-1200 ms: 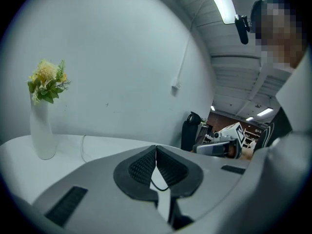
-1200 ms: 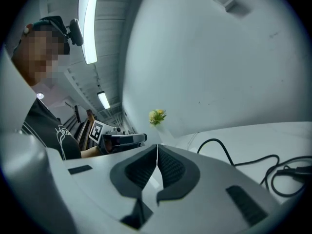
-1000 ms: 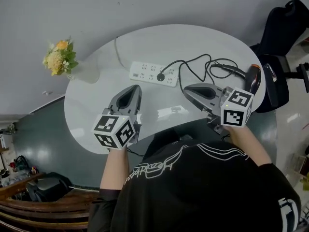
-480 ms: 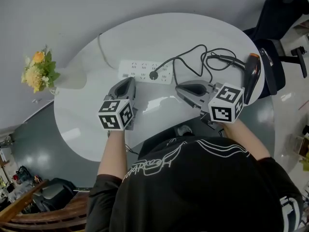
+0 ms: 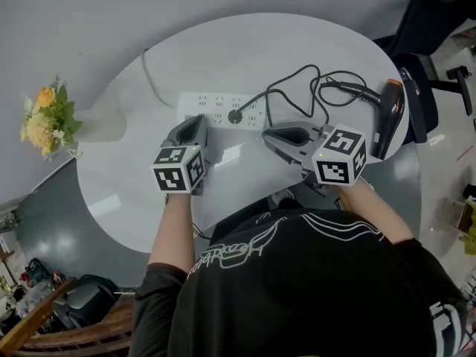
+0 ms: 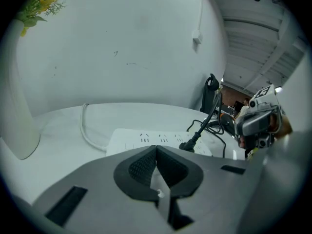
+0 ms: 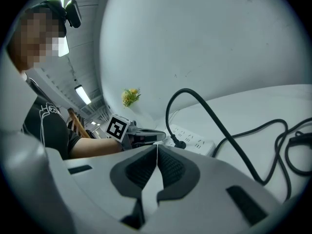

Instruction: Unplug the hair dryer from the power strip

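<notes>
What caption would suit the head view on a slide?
Seen from above: left tool and right tool, both shut, hover near the power strip holding the plug of the hair dryer.

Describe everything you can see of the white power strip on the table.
The power strip is a long white plastic bar lying flat on the round white table, sockets facing up. One black plug sits in it; the other sockets look empty. Its white cord leaves the left end and curves toward the far edge. The shut left gripper is at its near edge; contact unclear.
</notes>
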`<state>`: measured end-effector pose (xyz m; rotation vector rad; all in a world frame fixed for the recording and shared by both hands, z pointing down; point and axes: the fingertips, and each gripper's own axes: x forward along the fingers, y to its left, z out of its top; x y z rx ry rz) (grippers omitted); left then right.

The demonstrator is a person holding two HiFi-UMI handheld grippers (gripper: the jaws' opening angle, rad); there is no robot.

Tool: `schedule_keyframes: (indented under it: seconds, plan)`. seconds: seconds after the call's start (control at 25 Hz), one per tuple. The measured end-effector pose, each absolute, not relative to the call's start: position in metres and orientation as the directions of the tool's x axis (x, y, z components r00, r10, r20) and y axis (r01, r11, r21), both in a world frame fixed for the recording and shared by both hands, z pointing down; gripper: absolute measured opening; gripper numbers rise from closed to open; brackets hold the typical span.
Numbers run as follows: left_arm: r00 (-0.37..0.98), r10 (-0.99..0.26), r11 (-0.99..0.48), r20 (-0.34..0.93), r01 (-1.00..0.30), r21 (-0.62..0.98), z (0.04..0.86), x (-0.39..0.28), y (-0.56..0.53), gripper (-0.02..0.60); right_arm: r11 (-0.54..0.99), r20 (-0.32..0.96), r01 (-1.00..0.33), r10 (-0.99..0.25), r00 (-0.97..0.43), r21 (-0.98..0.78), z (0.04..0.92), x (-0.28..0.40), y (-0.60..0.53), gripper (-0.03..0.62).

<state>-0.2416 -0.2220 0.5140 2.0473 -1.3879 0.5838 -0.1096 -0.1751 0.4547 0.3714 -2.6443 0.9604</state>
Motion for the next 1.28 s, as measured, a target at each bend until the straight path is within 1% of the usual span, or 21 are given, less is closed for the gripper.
schedule_keyframes:
  seconds: [0.36,0.6,0.72,0.88,1.2,1.24,1.28]
  plan:
    - [0.34,-0.651,-0.252,0.678,-0.94,0.229,0.526,-0.245,-0.221,0.003,0.751,0.386,-0.345,-0.13,-0.913,-0.563,0.468,-0.117,-0.18,-0.003]
    - [0.337,-0.642,-0.257,0.688,-0.941,0.221,0.526,-0.243,-0.221,0.002,0.76,0.393,-0.351,-0.137,-0.909,-0.547,0.474,-0.124,-0.184,-0.002]
    - [0.326,-0.626,-0.282,0.709,-0.942,0.184,0.527,-0.242,-0.221,0.002,0.767,0.385,-0.353,-0.15,-0.911,-0.535,0.474,-0.127,-0.187,-0.002]
    - [0.304,-0.612,-0.303,0.73,-0.943,0.138,0.527,-0.241,-0.221,0.002,0.815,0.384,-0.336,-0.153,-0.911,-0.471,0.474,-0.135,-0.189,-0.002]
    - [0.326,-0.613,-0.294,0.719,-0.94,0.175,0.527,-0.242,-0.221,0.003,0.86,0.43,-0.361,-0.19,-0.882,-0.36,0.485,-0.146,-0.2,0.002]
    - [0.324,-0.614,-0.297,0.72,-0.94,0.169,0.527,-0.242,-0.221,0.003,0.866,0.435,-0.365,-0.199,-0.878,-0.342,0.486,-0.147,-0.202,0.016]
    - [0.321,-0.614,-0.299,0.721,-0.94,0.163,0.527,-0.242,-0.221,0.002,0.872,0.441,-0.37,-0.208,-0.873,-0.321,0.487,-0.148,-0.204,0.048]
